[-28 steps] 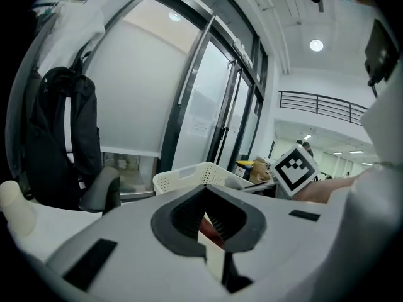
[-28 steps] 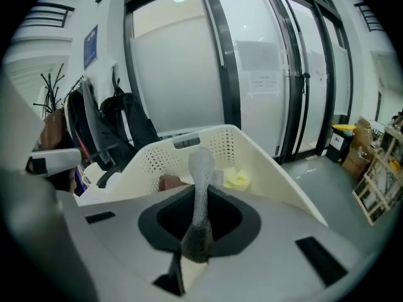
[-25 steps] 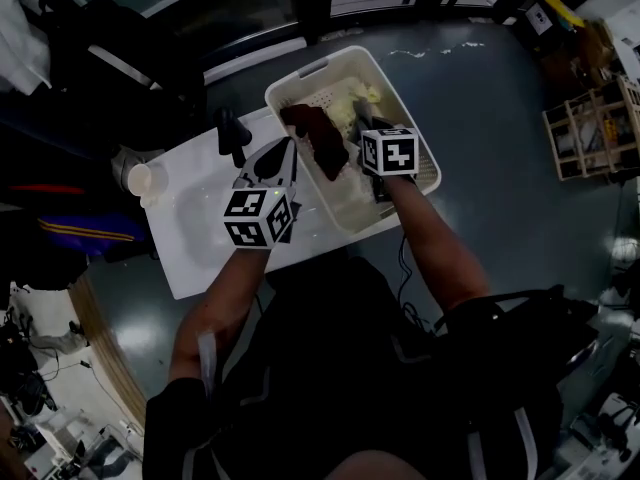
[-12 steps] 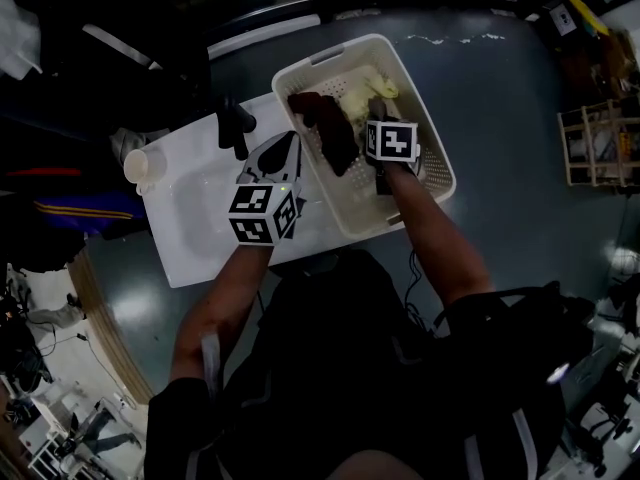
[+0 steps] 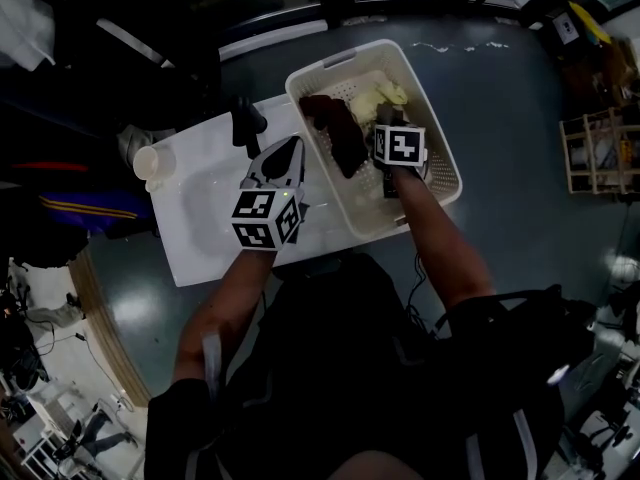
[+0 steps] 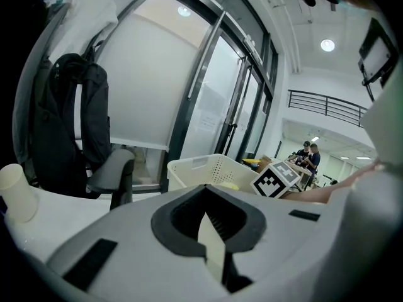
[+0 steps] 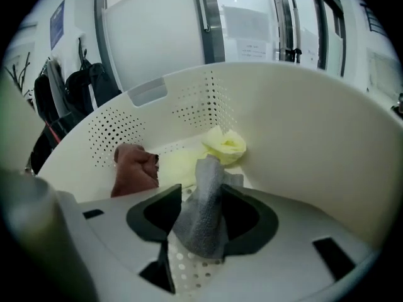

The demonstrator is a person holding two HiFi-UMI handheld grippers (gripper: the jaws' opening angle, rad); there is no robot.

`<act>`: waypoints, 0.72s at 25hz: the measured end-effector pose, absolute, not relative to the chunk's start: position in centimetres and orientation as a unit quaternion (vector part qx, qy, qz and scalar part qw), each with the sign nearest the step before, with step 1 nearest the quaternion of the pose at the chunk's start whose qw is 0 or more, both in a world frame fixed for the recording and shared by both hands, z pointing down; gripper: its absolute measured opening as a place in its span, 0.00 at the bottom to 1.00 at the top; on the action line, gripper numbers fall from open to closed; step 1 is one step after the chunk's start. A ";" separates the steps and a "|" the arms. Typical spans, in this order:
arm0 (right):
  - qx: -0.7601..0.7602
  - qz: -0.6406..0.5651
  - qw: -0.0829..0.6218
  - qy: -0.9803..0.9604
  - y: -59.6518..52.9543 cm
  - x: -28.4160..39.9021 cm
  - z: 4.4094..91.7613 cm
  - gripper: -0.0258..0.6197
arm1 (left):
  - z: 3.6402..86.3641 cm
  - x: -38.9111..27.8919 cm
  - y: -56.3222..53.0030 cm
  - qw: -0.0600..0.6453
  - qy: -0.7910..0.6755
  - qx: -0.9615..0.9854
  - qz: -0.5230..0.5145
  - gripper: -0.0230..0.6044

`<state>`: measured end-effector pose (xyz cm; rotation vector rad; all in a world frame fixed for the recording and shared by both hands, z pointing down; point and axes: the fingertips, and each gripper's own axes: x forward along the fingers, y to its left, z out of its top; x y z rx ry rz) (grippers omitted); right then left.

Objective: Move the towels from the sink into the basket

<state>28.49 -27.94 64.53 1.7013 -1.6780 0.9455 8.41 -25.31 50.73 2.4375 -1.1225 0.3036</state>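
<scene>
- In the head view the right tool's (image 7: 196, 231) tip is lost in shadow inside the basket (image 5: 442, 183), and the grey towel (image 7: 204, 197) cannot be made out there.
- The sink (image 5: 205, 196) shows only as a faint hollow in the white surface (image 5: 205, 263).
- A notice (image 7: 252, 43) on the glass door is too small to read.
- The basket holds a brown towel (image 5: 335, 136) by its left wall, a yellow towel (image 5: 388, 93) at the far end, and the grey towel on the perforated floor.
- The right tool's jaws have just been opening; they stand apart, released, with the grey towel bunched upright between them.
- The left tool (image 6: 211, 241) is clenched on nothing, above the surface just beside the basket.
</scene>
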 end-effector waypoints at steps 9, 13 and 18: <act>0.633 0.284 0.217 -0.687 -28.0 25.1 56.4 0.35 | 47.4 4.5 -23.8 0.201 -0.418 0.882 0.087 0.04; 0.606 0.246 0.188 -0.733 -27.6 21.4 52.4 0.25 | 45.8 2.3 -22.4 0.178 -0.424 0.884 0.083 0.04; 0.561 0.200 0.142 -0.790 -26.5 15.6 47.3 0.10 | 44.3 -2.3 -21.7 0.154 -0.480 0.861 0.070 0.04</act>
